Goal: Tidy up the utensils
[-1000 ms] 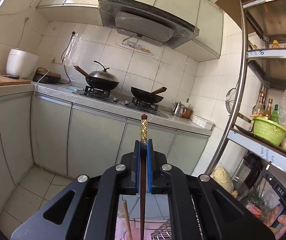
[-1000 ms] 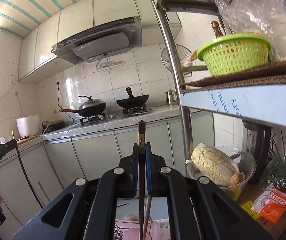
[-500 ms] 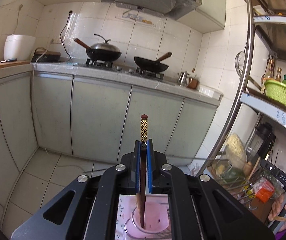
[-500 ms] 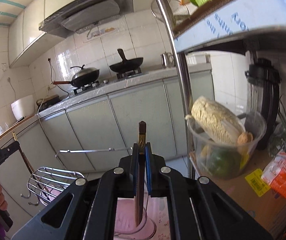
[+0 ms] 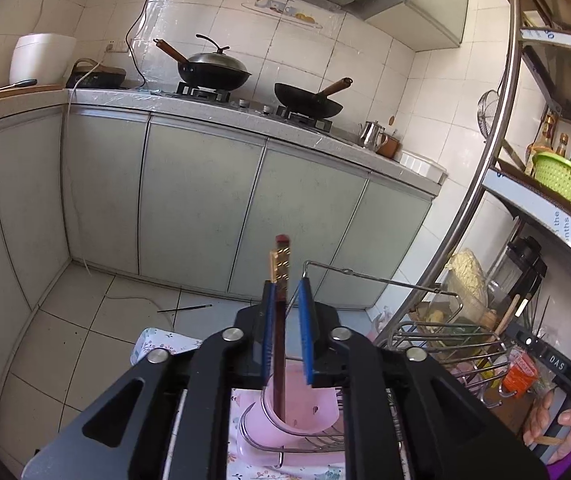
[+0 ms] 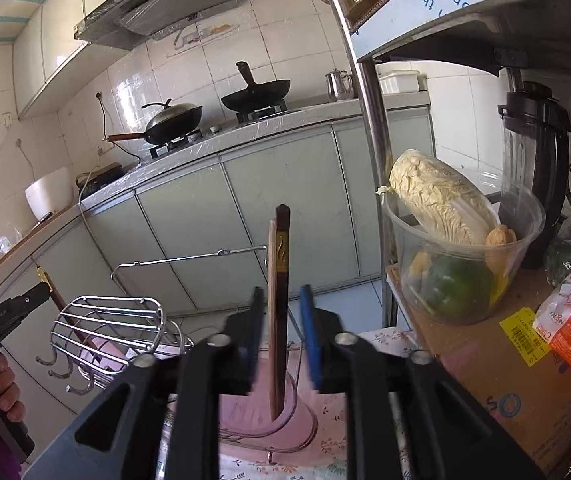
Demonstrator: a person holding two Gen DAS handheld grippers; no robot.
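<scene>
My left gripper [image 5: 287, 336] is open, its blue pads apart. A dark chopstick with a gold patterned top [image 5: 280, 320] stands between them, leaning on the left pad, its tip inside a pink cup [image 5: 305, 420] held in a wire rack. My right gripper [image 6: 281, 332] is open too. A dark chopstick with a gold band [image 6: 279, 308] and a lighter wooden one beside it stand free between its pads, tips in a pink cup [image 6: 269, 416]. The left gripper [image 6: 9, 312] also shows in the right wrist view.
The chrome wire rack [image 6: 125, 320] sits on a floral cloth [image 5: 157, 344]. A metal shelf post [image 6: 369, 120] stands to the right, with a bowl of cabbage [image 6: 457, 248], a blender [image 6: 533, 168] and a cardboard box [image 6: 497, 380]. Kitchen cabinets [image 5: 205, 200] lie behind.
Both grippers have come down over the pink cups and opened. The chopsticks they clamped now stand in the cups between the parted pads.
</scene>
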